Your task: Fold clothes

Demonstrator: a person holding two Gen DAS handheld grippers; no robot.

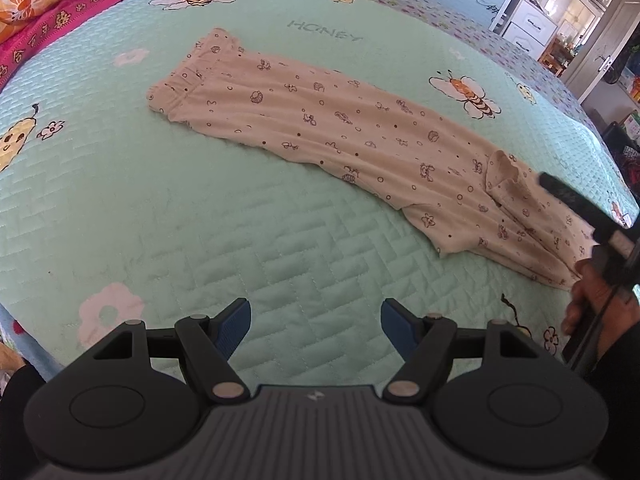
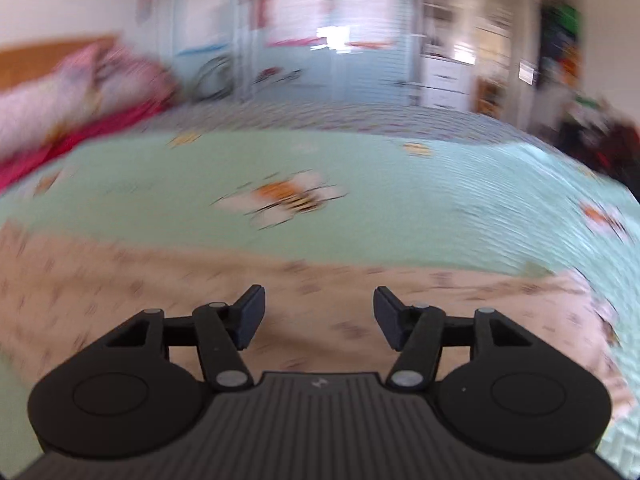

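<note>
Beige trousers [image 1: 340,132] lie lengthwise, waistband far-left of the left gripper [image 1: 316,322], cuffs right; both grippers gape empty, right gripper [image 2: 319,316] view blurred, probably over cloth.

Mint quilted bedspread [image 1: 120,184] with bee prints, pink pillows [image 1: 60,4] behind, white drawers [image 1: 530,26] beyond.
</note>
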